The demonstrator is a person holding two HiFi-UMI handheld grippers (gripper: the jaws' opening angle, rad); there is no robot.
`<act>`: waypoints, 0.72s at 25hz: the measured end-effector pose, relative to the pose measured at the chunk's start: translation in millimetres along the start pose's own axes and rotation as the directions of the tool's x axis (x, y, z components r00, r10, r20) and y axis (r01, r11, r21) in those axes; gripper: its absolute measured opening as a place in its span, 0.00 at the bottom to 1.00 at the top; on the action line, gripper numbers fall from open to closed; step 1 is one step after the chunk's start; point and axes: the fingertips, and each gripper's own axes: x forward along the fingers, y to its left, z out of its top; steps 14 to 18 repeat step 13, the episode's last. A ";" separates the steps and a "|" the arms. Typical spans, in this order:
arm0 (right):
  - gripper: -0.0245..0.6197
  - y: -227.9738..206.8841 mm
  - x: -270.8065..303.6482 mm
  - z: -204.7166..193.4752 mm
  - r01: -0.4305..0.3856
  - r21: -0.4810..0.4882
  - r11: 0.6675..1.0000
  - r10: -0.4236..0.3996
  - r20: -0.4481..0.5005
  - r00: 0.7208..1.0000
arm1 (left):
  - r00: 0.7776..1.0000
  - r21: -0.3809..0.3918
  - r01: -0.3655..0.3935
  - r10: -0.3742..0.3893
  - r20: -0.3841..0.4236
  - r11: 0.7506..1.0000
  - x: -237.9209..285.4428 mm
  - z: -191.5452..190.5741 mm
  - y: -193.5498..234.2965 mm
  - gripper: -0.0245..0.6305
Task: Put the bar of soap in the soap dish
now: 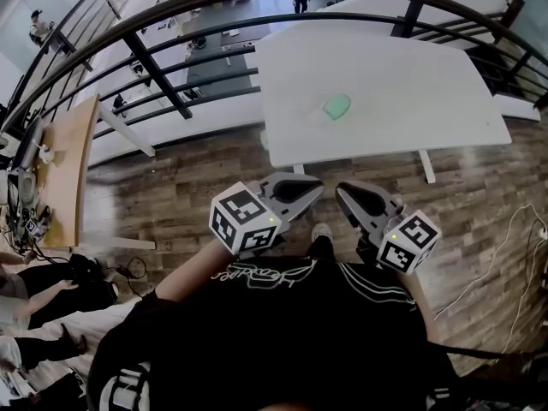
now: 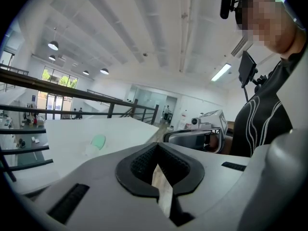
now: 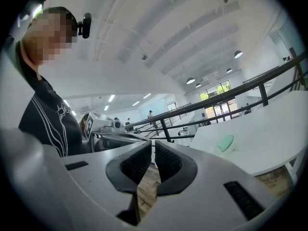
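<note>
- The green bar of soap point(image 1: 336, 105) lies near the middle of the white table point(image 1: 428, 92), at about 12 o'clock from both grippers and well apart from them.
- A pale, see-through thing point(image 1: 313, 115) touches the soap at its 8 o'clock side. It may be the soap dish, but it is too faint and small to be sure.
- I cannot tell whether the soap sits in it, leans on it or lies just beside it.
- Judged from this, the scene fits two stages: the soap waiting next to the dish, or the soap already set in it with the hands drawn back. The pictures do not settle which.
- Any next move calls first for a closer look at how soap and dish sit together. The table edge lies between the person and the soap, so reaching either would mean a long stretch toward 12 o'clock.
- The left gripper point(image 1: 318, 188) has its jaws pressed together at the tips, with nothing between them.
- The right gripper point(image 1: 341, 193) has its jaws a narrow slit apart, also empty, with only wooden floor showing through.
- Both hands are held close to the chest, side by side above the floor, short of the table.
- The grippers point nearly level toward 12 o'clock and turn a little toward each other.
</note>
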 end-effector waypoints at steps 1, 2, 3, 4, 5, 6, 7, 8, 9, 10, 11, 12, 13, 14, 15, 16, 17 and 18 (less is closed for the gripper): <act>0.08 1.3 0.6 -0.5 -0.001 -0.001 1.000 0.001 0.000 1.000 | 1.000 -0.003 0.000 0.000 0.001 1.000 -1.3 -0.6 -0.5 0.05; 0.08 2.6 1.0 -1.1 -0.001 -0.002 1.000 0.001 -0.001 1.000 | 1.000 -0.007 0.002 -0.002 0.004 1.000 -2.6 -1.1 -1.4 0.05; 0.08 3.8 1.3 -1.7 -0.001 -0.004 1.000 0.001 -0.001 1.000 | 1.000 -0.011 0.003 -0.003 0.006 1.000 -3.9 -1.8 -2.3 0.05; 0.08 5.1 1.4 -2.2 -0.002 -0.005 1.000 0.002 -0.001 1.000 | 1.000 -0.012 0.004 -0.004 0.006 1.000 -5.1 -2.7 -3.0 0.05; 0.08 6.5 1.2 -2.5 -0.002 -0.006 1.000 0.002 0.000 1.000 | 1.000 -0.012 0.004 -0.004 0.005 1.000 -6.1 -3.5 -3.8 0.05; 0.08 7.9 0.7 -2.7 -0.002 -0.007 1.000 0.002 0.000 1.000 | 1.000 -0.012 0.004 -0.004 0.005 1.000 -7.0 -3.6 -4.8 0.05; 0.08 9.4 -0.1 -2.7 -0.003 -0.007 1.000 0.003 0.000 1.000 | 1.000 -0.013 0.004 -0.004 0.006 1.000 -7.8 -3.2 -6.2 0.05; 0.08 11.0 -1.1 -2.7 -0.004 -0.008 1.000 0.004 0.000 1.000 | 1.000 -0.014 0.004 -0.004 0.007 1.000 -8.5 -2.6 -7.7 0.05; 0.08 12.7 -2.2 -2.6 -0.005 -0.008 1.000 0.005 0.000 1.000 | 1.000 -0.014 0.004 -0.004 0.008 1.000 -9.4 -2.3 -9.1 0.05; 0.08 14.6 -3.1 -2.4 -0.006 -0.008 1.000 0.006 0.001 1.000 | 1.000 -0.013 0.004 -0.004 0.008 1.000 -10.3 -2.2 -10.6 0.05; 0.08 16.5 -3.8 -2.2 -0.008 -0.009 1.000 0.008 0.002 1.000 | 1.000 -0.013 0.004 -0.004 0.008 1.000 -11.3 -2.3 -12.3 0.05; 0.08 18.5 -4.5 -2.0 -0.009 -0.009 1.000 0.009 0.003 1.000 | 1.000 -0.013 0.005 -0.005 0.008 1.000 -12.4 -2.3 -14.1 0.05; 0.08 20.5 -5.0 -1.8 -0.010 -0.010 1.000 0.010 0.004 1.000 | 1.000 -0.013 0.005 -0.005 0.007 1.000 -13.6 -2.5 -15.8 0.05; 0.08 20.5 -5.0 -1.8 -0.010 -0.010 1.000 0.010 0.004 1.000 | 1.000 -0.013 0.005 -0.005 0.007 1.000 -13.6 -2.5 -15.8 0.05; 0.08 20.5 -5.0 -1.8 -0.010 -0.010 1.000 0.010 0.004 1.000 | 1.000 -0.013 0.005 -0.005 0.007 1.000 -13.6 -2.5 -15.8 0.05; 0.08 20.5 -5.0 -1.8 -0.010 -0.010 1.000 0.010 0.004 1.000 | 1.000 -0.013 0.005 -0.005 0.007 1.000 -13.6 -2.5 -15.8 0.05; 0.08 20.5 -5.0 -1.8 -0.010 -0.010 1.000 0.010 0.004 1.000 | 1.000 -0.013 0.005 -0.005 0.007 1.000 -13.6 -2.5 -15.8 0.05; 0.08 20.5 -5.0 -1.8 -0.010 -0.010 1.000 0.010 0.004 1.000 | 1.000 -0.013 0.005 -0.005 0.007 1.000 -13.6 -2.5 -15.8 0.05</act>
